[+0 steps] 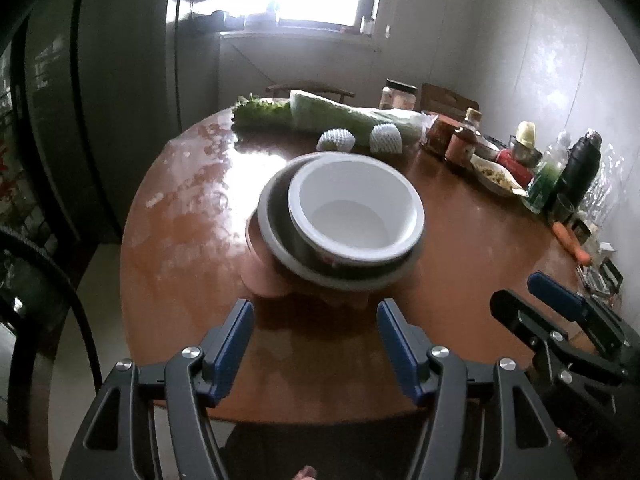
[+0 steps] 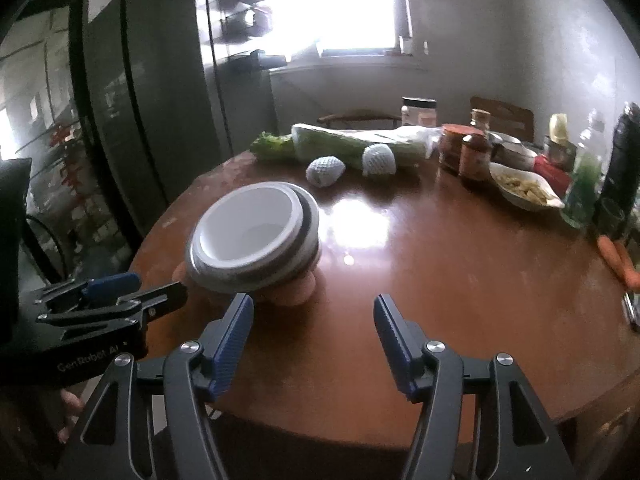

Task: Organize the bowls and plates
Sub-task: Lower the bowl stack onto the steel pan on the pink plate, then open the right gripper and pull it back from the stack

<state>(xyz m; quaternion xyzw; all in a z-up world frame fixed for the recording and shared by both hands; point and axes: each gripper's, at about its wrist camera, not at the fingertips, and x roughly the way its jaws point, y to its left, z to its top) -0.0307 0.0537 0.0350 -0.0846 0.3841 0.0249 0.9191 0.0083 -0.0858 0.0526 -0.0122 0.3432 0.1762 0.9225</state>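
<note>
A stack of dishes stands on the round brown table (image 1: 472,248) (image 2: 420,264). On top is a white bowl (image 1: 352,204) (image 2: 248,220), nested in a grey bowl and plate (image 1: 276,236) (image 2: 310,220). A pink dish (image 1: 264,276) (image 2: 298,294) lies at the bottom. My left gripper (image 1: 316,306) is open just in front of the stack, nothing between its blue pads (image 1: 240,320). My right gripper (image 2: 313,302) is open too, to the right of the stack and empty. Each gripper shows in the other's view, the right gripper (image 1: 520,294) at the right edge and the left gripper (image 2: 148,286) at the left.
Along the far edge lie lettuce (image 1: 262,110), a wrapped cabbage (image 1: 340,118) and two foam-netted fruits (image 1: 336,140). Jars, bottles, a black flask (image 1: 582,160), a dish of food (image 2: 524,190) and carrots (image 2: 618,262) crowd the right side. A dark fridge (image 2: 132,100) stands to the left, chairs behind.
</note>
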